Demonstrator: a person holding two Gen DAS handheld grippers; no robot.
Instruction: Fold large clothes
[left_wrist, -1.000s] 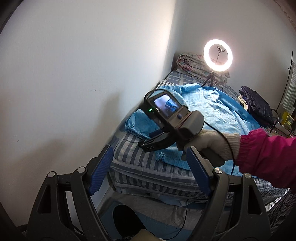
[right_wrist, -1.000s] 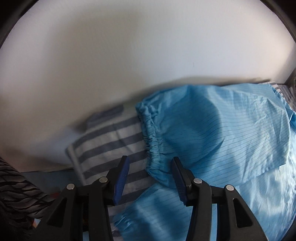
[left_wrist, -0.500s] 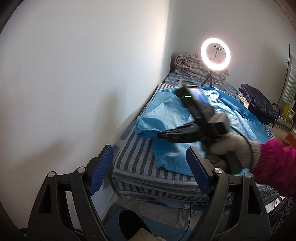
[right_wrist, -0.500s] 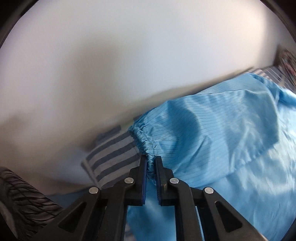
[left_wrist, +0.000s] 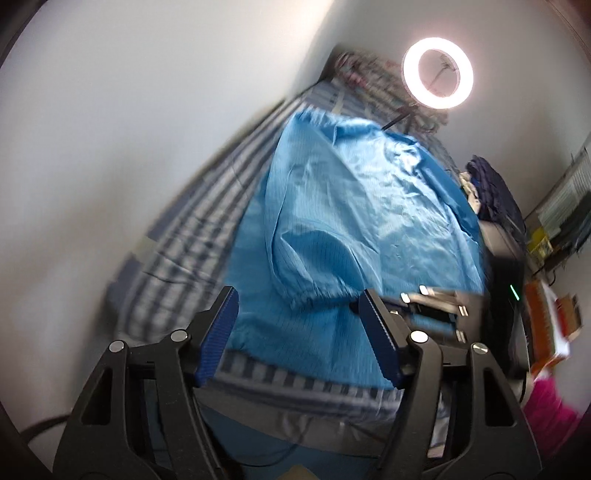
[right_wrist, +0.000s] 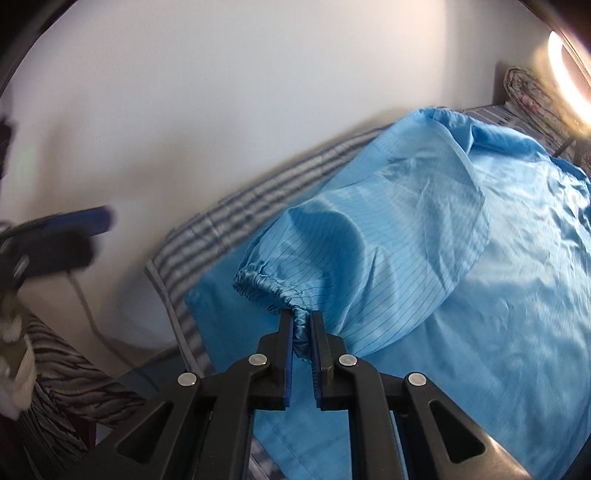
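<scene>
A large light-blue pinstriped garment (left_wrist: 362, 206) lies spread on a striped mattress (left_wrist: 192, 229). My right gripper (right_wrist: 302, 318) is shut on the gathered elastic cuff (right_wrist: 266, 280) of one sleeve, holding it lifted over the garment's body (right_wrist: 480, 277). My left gripper (left_wrist: 297, 293) hovers above the bed's near end and its jaws are closing. That cuff (left_wrist: 321, 295) shows in the gap between its pads, but neither pad touches cloth. In the left wrist view the right gripper (left_wrist: 432, 310) appears blurred at the right. In the right wrist view one blue pad of the left gripper (right_wrist: 74, 221) shows blurred at the left.
A white wall runs along the bed's left side. A lit ring light (left_wrist: 437, 72) and a rolled patterned quilt (left_wrist: 369, 74) stand at the bed's far end. Dark clothes (left_wrist: 491, 188) are piled at the right. A person's pink sleeve (left_wrist: 550, 410) is at the lower right.
The right gripper closed on the sleeve cuff, then lifted and carried it inward over the garment. The left gripper swung toward the bed, tipped down, and its jaws narrowed.
</scene>
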